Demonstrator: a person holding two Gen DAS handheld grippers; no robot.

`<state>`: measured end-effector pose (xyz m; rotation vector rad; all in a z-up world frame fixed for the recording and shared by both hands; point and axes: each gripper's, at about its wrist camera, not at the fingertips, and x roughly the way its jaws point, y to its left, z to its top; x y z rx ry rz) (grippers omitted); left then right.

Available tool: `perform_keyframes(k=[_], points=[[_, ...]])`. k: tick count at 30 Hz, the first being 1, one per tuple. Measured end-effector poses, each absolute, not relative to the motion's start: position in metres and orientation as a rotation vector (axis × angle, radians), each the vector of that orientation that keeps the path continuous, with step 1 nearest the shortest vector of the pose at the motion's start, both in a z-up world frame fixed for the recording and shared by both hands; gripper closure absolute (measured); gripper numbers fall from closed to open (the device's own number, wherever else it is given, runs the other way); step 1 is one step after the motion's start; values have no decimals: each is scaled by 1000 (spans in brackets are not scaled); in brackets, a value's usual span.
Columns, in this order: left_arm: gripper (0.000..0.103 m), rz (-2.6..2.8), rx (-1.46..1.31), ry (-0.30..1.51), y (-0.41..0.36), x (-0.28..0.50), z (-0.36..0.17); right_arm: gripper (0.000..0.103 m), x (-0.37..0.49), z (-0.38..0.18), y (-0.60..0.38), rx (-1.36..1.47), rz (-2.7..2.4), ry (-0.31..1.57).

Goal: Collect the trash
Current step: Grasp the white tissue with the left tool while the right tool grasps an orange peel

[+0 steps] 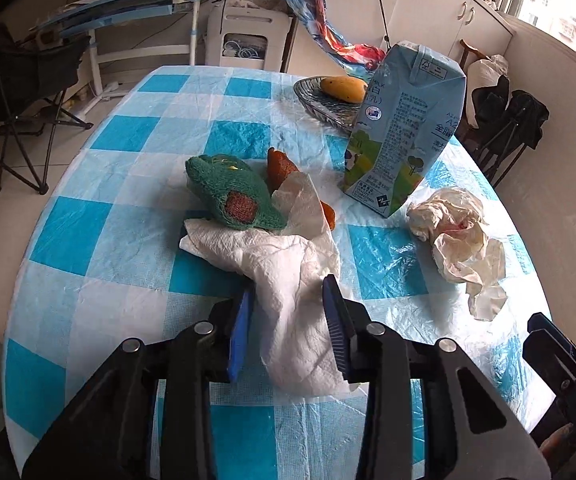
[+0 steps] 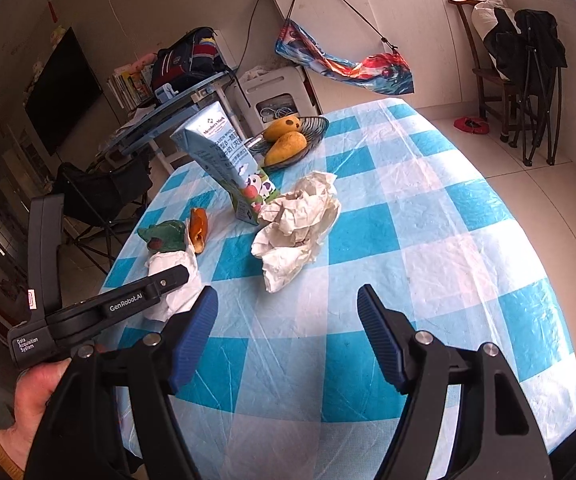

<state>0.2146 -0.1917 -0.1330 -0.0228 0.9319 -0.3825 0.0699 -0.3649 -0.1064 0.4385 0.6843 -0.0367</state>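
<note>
The white paper towel (image 1: 288, 280) lies crumpled on the checked tablecloth (image 1: 127, 216), on the near side of the milk carton (image 1: 404, 132), and the left gripper (image 1: 288, 304) has it between its blue pads (image 1: 334, 320); the jaws stand narrow, with the sheet bunched between them, though whether both pads press it is hard to make out. Its far end runs under the green knitted toy (image 1: 231, 192), which hides that part. Behind the towel's raised fold an orange peel (image 1: 279, 166) shows only in pieces.

The right wrist view shows what the left cannot: two mangoes (image 2: 285, 142) in the glass dish (image 2: 316, 128) beyond the carton, where the left view shows one, the carton cutting off the rest. It also shows the person's hand (image 2: 35, 388) on the left gripper's handle.

Right of the carton, just beside its base, lies a crumpled cream wrapper (image 2: 300, 224). The right gripper (image 2: 288, 304) hangs nearer than it, jaws wide with nothing between them. The cloth to the right of the wrapper is bare out to the table's rounded edge, with floor beyond.
</note>
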Motion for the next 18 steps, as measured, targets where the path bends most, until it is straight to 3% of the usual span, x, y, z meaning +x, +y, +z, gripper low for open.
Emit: perform_keyframes(k=[1,4,10,18], points=[[90,-398,-37,937,-185,214,-134,33,71,-105,-365,436,-33,678],[95,-395,-70,938,-156,205,-132,33,75,-104,-360,430,-18,671],[99,-399,-161,939,-92,171,-127,33,76,-110,-338,384,47,701],[98,-402,-119,942,-75,149,-136,33,135,-98,-293,275,134,751]])
